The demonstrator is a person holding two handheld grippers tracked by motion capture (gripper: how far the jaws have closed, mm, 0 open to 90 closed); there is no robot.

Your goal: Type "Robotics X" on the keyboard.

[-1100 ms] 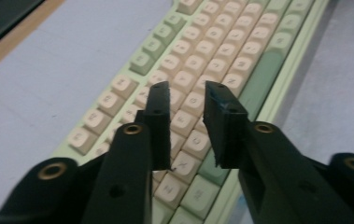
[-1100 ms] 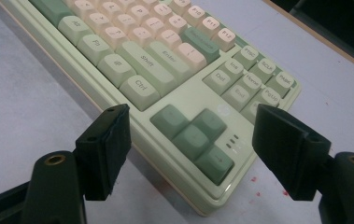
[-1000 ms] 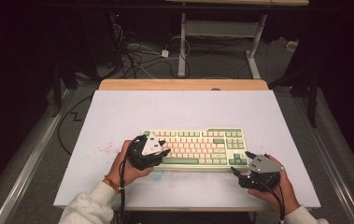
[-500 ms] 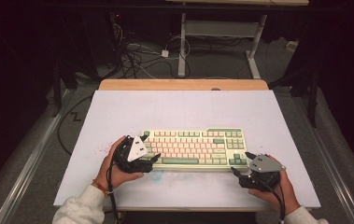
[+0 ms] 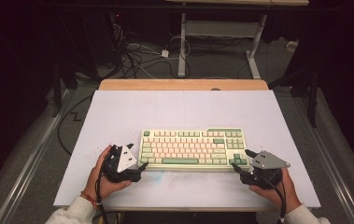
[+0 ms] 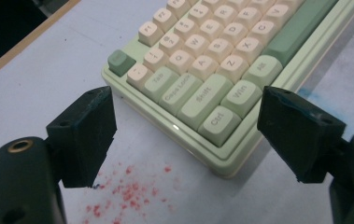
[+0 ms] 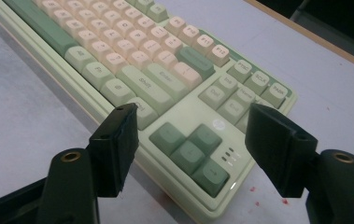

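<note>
- The keyboard (image 5: 194, 148) (mint green and cream keycaps) sits square on the white table (image 5: 174, 107), towards the person's edge, with a gripper at each near corner. To me that looks like bracketing it to shift or lift it from both ends.
- Left gripper (image 5: 139, 167): jaws wide apart, nothing in them, aimed at the Ctrl corner with red specks (image 6: 128, 191) on the table beneath. They've just been opening, and compared with a second ago the hand has slid off the keys to just outside that corner.
- Right gripper (image 5: 239, 164): jaws apart and holding nothing, straddling the arrow-key corner. They've just been closing a bit; the hand looks parked in the same spot.
</note>
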